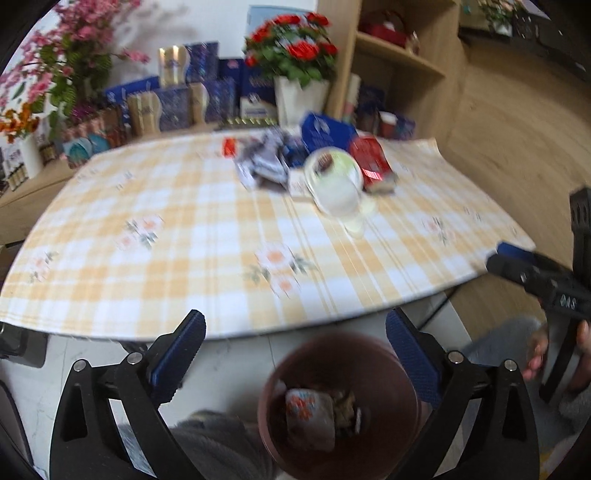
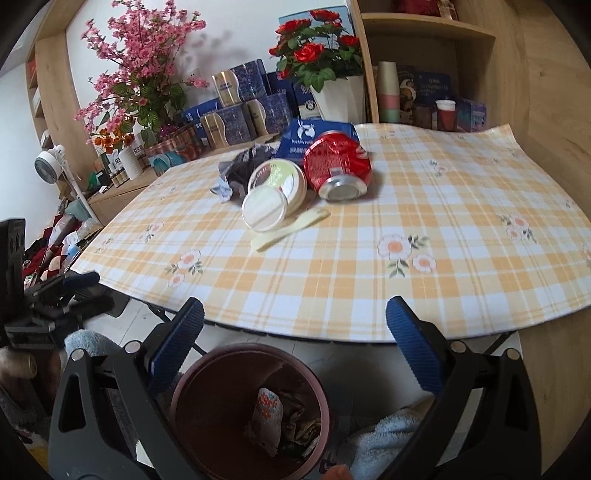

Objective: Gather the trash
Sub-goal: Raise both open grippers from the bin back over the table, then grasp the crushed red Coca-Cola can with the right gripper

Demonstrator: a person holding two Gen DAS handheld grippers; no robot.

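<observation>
A home: checked tablecloth (image 2: 369,258), potted roses (image 2: 321,48), wooden shelves (image 2: 424,33) with cups

Left gripper (image 1: 295,328): black frame, blue ribbed pads, jaws spread wide, nothing between them; angled downward.
Right gripper (image 2: 294,317): same black frame and blue pads, jaws wide apart, nothing held; angled downward.
Right hand (image 1: 554,354): wrapped on the right gripper's black handle, fingers visible at the left wrist view's right edge.
Relative pose: the two grippers sit side by side, apart, each visible at the other camera's edge.
</observation>
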